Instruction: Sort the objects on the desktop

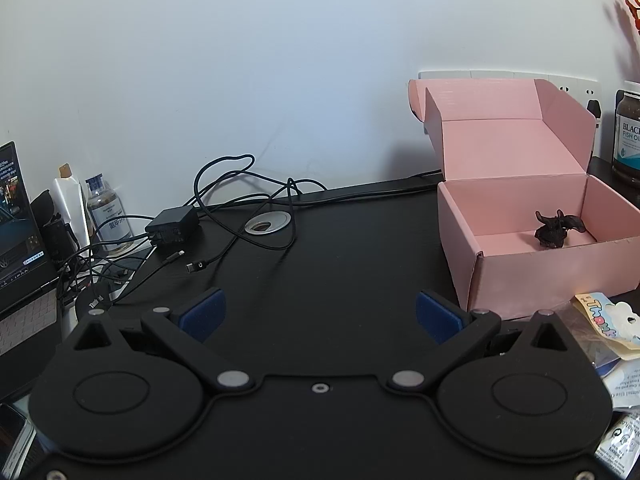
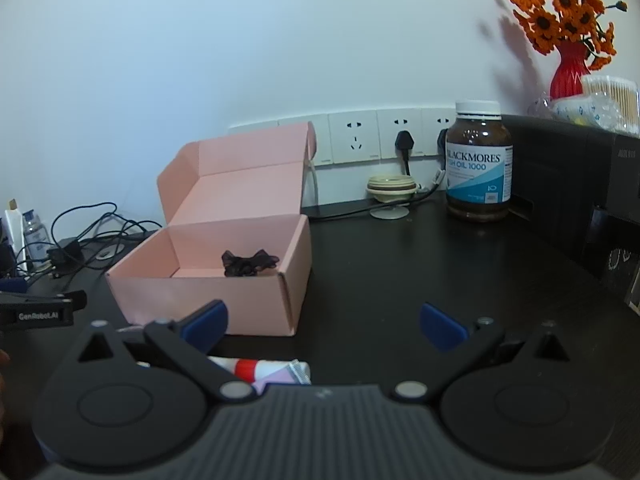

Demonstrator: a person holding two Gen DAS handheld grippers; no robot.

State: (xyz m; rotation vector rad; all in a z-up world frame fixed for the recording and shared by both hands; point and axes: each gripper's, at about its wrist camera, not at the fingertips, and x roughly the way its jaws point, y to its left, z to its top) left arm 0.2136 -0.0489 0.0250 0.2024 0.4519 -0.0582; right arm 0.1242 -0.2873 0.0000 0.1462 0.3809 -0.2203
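Note:
An open pink cardboard box (image 1: 520, 276) (image 2: 200, 300) stands on the black desk (image 1: 340, 260), lid tipped back against the wall. A small dark crumpled thing (image 1: 554, 228) (image 2: 248, 263) lies inside it. My left gripper (image 1: 320, 316) is open over bare desk to the left of the box, holding nothing. My right gripper (image 2: 324, 326) is open too, just in front of the box's right corner. A white tube with a red band (image 2: 264, 370) lies under its left finger. Packets (image 1: 608, 320) lie at the right of the left wrist view.
A black charger with tangled cables (image 1: 176, 224) and a cable grommet (image 1: 266, 224) sit at the back left, beside a laptop (image 1: 20, 232) and small bottles (image 1: 106, 208). A fish oil bottle (image 2: 478, 160), a round lid (image 2: 392, 188), a black box (image 2: 580, 200) and a red vase (image 2: 570, 68) stand right.

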